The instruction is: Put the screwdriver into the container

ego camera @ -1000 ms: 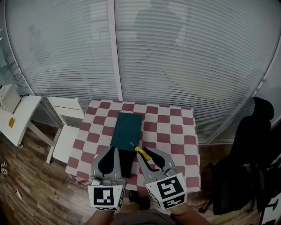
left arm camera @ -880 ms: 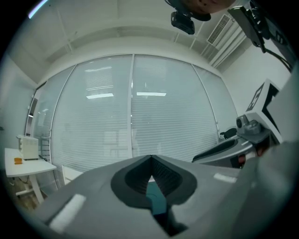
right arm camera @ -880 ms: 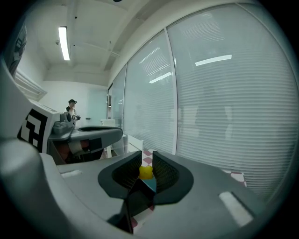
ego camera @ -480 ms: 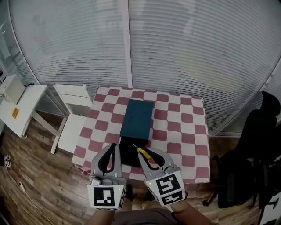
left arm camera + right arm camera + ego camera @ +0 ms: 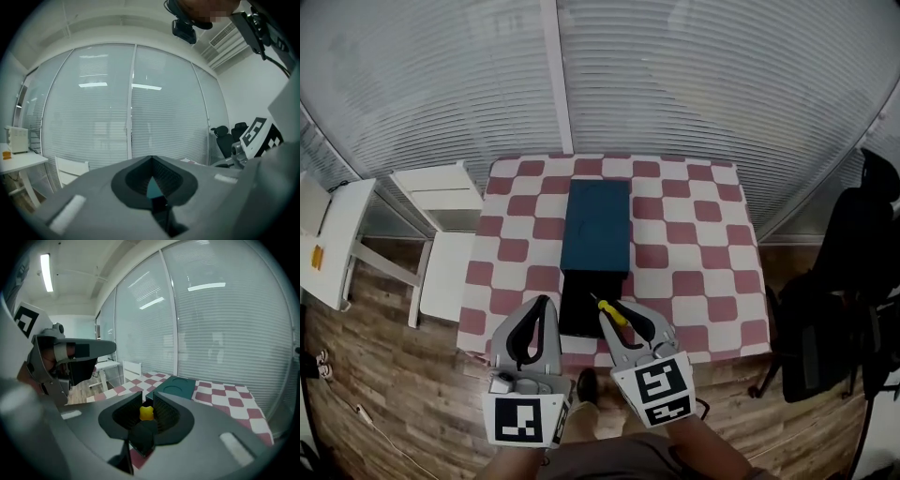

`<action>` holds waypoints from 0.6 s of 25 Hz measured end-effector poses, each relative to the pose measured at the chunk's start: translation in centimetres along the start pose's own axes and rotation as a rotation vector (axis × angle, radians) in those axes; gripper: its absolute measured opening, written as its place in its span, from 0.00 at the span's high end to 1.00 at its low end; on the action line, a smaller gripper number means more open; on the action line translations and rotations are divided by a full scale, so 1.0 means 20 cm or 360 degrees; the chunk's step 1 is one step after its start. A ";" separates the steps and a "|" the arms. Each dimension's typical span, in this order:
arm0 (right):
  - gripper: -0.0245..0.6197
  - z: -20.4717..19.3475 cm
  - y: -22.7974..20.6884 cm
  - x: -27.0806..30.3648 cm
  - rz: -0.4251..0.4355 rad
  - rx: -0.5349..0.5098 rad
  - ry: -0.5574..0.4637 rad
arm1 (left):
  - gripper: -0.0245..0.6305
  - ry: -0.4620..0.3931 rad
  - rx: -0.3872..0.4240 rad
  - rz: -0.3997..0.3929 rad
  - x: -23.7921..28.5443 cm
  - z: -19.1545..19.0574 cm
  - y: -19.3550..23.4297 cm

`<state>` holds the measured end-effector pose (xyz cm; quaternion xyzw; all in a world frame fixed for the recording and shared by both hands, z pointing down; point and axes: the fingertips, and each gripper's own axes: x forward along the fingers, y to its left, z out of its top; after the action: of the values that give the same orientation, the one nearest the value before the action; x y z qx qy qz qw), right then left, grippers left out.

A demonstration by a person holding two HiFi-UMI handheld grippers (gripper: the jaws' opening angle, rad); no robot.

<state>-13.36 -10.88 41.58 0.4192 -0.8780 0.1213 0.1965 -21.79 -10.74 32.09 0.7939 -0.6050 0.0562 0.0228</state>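
The screwdriver [image 5: 613, 312] has a yellow handle and a thin metal tip, and my right gripper [image 5: 615, 309] is shut on that handle. It hangs over the near end of the container [image 5: 596, 225], a long teal box on the chequered table [image 5: 694, 253] with a black open section [image 5: 578, 309] at its near end. In the right gripper view the yellow handle [image 5: 146, 413] sits between the pads, with the teal box [image 5: 176, 386] just beyond. My left gripper [image 5: 542, 306] is shut and empty, left of the black section; its jaws [image 5: 151, 161] meet at the tip.
A white chair [image 5: 441, 202] stands at the table's left side and a white desk [image 5: 328, 244] is further left. At the right are black office chairs [image 5: 853, 281]. A blind-covered glass wall [image 5: 675, 75] runs behind the table. Wooden floor lies around it.
The table and container have shifted in the head view, towards the centre and squarer on. Both grippers kept their pose, and the right one still holds the screwdriver.
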 end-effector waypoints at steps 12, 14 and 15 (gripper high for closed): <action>0.81 -0.19 0.04 0.13 -0.0069 0.0048 0.0077 | 0.96 0.0103 -0.0021 -0.0087 0.04 -0.16 0.07; 0.81 -0.21 0.05 0.14 -0.0086 0.0042 0.0057 | 0.96 0.0122 -0.0027 -0.0096 0.04 -0.19 0.08; 0.81 -0.22 0.05 0.14 -0.0093 0.0043 0.0046 | 0.96 0.0132 -0.0030 -0.0102 0.04 -0.20 0.08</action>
<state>-14.62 -10.49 46.78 0.4456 -0.8607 0.1333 0.2070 -23.39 -11.58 36.20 0.8095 -0.5785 0.0824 0.0571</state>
